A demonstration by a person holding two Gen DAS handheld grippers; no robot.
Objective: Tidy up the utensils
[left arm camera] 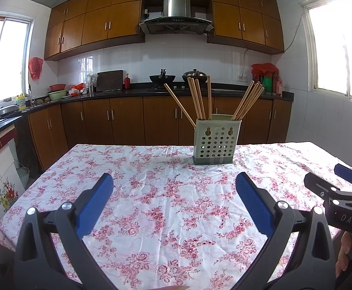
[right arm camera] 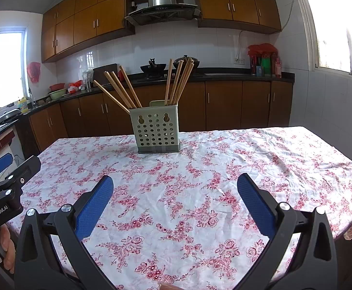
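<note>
Both claws hang just above the near part of the worktop (left arm camera: 55, 169), which is covered by a white cloth printed with pink roses. The left claw (left arm camera: 174, 188) stands spread wide, its blue pads (left arm camera: 96, 205) well apart with nothing between them. The right claw (right arm camera: 175, 189) is spread just as wide and is also empty. Each shows at the edge of the other's view, side by side, with a person's fingers wrapped round the handles below.

Toward the far side of the worktop stands a pale green holder (right arm camera: 155, 129), upright, its facing wall pierced with round holes. Wooden chopsticks (right arm camera: 122, 89) stick out of its top in two bunches, one leaning left, the other leaning right. The holder sits well apart from both claws, with only bare cloth between.
</note>
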